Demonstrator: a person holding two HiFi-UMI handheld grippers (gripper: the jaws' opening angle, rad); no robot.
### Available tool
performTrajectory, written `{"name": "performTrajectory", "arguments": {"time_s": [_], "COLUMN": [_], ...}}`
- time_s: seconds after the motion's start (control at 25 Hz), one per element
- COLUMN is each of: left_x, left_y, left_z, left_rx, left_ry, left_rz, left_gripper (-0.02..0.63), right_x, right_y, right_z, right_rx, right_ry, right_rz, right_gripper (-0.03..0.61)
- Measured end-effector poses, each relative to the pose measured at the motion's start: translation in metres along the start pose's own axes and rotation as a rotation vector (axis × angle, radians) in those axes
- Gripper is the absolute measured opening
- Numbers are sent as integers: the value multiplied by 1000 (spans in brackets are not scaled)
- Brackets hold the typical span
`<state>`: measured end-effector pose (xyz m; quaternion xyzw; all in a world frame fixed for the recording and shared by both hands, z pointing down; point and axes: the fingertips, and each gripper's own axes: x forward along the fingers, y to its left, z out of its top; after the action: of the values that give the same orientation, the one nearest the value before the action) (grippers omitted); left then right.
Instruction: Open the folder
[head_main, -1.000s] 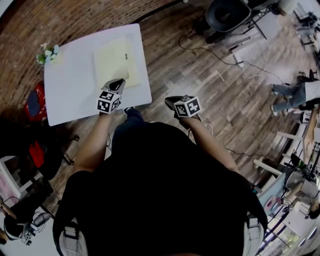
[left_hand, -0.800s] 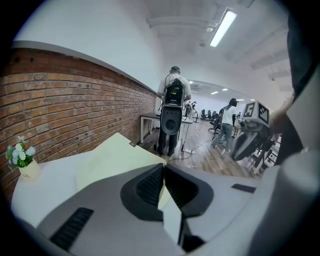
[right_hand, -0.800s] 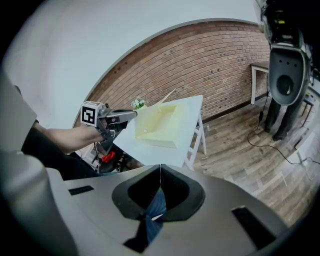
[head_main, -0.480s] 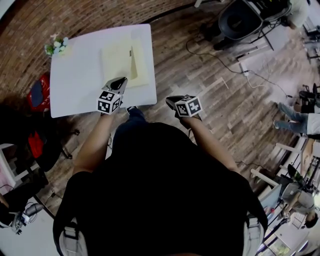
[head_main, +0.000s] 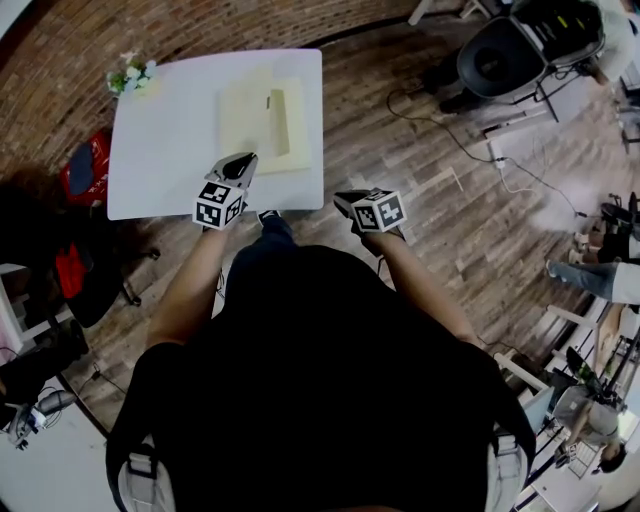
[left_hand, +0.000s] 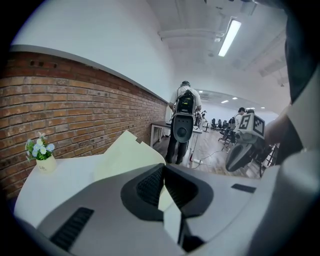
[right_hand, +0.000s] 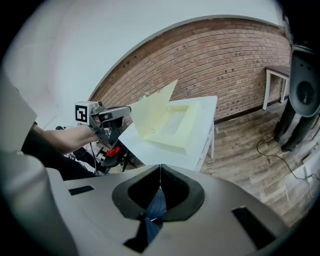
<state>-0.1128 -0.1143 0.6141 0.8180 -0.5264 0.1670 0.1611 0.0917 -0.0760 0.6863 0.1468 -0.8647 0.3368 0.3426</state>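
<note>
A pale yellow folder (head_main: 262, 125) lies on the white table (head_main: 160, 150), and its cover (right_hand: 152, 112) stands raised at a slant over the lower half (right_hand: 175, 127). My left gripper (head_main: 240, 163) is at the folder's near edge, shut on the cover's corner; in the left gripper view the yellow sheet (left_hand: 125, 155) runs into the closed slit of the jaws (left_hand: 164, 167). The right gripper view shows that left gripper (right_hand: 125, 108) at the cover's edge. My right gripper (head_main: 345, 203) hangs off the table's near right corner over the floor, shut and empty (right_hand: 160, 170).
A small pot of flowers (head_main: 132, 75) stands at the table's far left corner. A red object (head_main: 80, 165) sits on the floor left of the table. A black wheeled machine (head_main: 510, 55) and cables lie on the wood floor at right. A person with a backpack (left_hand: 184, 107) stands beyond the table.
The folder's cover has risen from flat to a steep slant as my left gripper lifted. Both grippers shifted slightly, and the table sits further right in the head view.
</note>
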Motion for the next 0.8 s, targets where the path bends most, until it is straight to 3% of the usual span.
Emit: {"name": "performTrajectory", "arguments": {"time_s": [0.8], "left_x": [-45], "left_y": [36], "left_z": [-4], "left_rx": [-71], "left_ry": [-71], "left_rz": [104], "left_gripper": [15], "right_x": [22], "right_y": [14], "right_z": [24], "right_rx": [-74], "right_ry": [36], "right_rz": [47], "right_gripper": [23]}}
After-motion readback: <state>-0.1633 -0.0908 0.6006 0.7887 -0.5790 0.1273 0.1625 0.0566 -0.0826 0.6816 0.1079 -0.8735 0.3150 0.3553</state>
